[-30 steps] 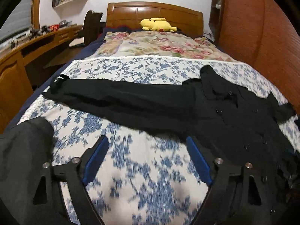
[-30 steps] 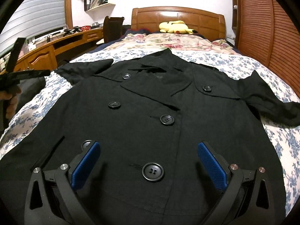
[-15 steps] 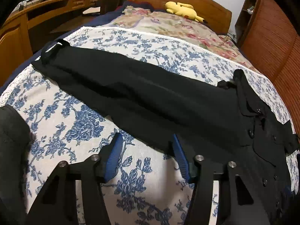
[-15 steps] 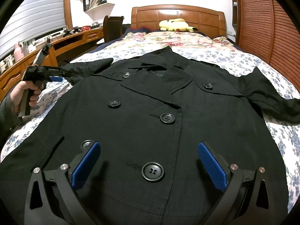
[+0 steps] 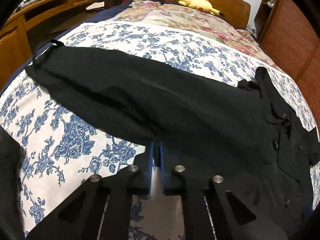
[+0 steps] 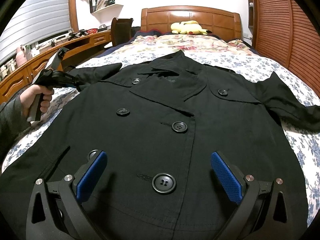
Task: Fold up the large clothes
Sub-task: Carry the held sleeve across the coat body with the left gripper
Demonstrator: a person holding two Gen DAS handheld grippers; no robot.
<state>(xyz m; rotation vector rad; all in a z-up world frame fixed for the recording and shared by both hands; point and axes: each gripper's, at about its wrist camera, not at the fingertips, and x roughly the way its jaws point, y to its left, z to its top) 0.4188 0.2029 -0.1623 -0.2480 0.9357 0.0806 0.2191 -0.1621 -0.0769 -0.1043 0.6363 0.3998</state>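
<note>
The coat (image 6: pixel 164 132) lies flat, buttoned, on the bed (image 5: pixel 66 140). The left gripper (image 5: pixel 156 150) pinches its sleeve (image 5: pixel 124 92) edge (likely to fold it inward); the right gripper (image 6: pixel 160 172) hovers agape above the hem.

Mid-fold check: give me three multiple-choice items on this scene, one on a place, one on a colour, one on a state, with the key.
1. Where does the yellow plush toy lie?
A. by the headboard
B. on the desk
C. on the coat

2. What colour are the gripper pads?
A. red
B. blue
C. green

3. How does the left gripper stand?
A. wide open above the bed
B. shut on a button
C. shut on the lower edge of the coat sleeve

Key:
1 A, the toy rests at the far end of the bed against the wooden headboard.
2 B, blue pads show in both wrist views.
3 C, its pads meet on the edge of the black coat sleeve, while the right gripper is open.
</note>
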